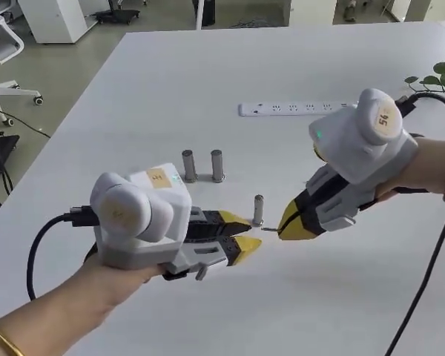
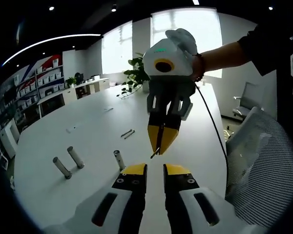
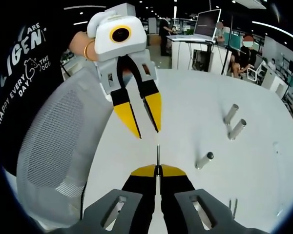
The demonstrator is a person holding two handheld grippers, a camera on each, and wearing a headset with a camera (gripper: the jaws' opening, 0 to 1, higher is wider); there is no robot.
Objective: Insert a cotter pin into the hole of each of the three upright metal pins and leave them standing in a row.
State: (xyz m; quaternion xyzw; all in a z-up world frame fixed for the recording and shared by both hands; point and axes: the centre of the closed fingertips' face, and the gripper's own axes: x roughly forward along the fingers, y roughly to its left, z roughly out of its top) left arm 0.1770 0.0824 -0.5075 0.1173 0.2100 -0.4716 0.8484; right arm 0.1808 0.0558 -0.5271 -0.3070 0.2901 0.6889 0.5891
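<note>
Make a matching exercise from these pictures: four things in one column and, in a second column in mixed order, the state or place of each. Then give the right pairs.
Things
1. left gripper with yellow-tipped fingers
2. right gripper with yellow-tipped fingers
3. long white power strip
4. single upright grey metal pin

States or places
A. lies flat at the far side of the white table
B. fingers open, holding nothing
C. stands close to both grippers
D. fingers shut on a thin metal cotter pin

Pairs: 1-B, 2-D, 3-A, 4-C

Open table point(image 1: 170, 81) around upright pins point(image 1: 217, 165)
</note>
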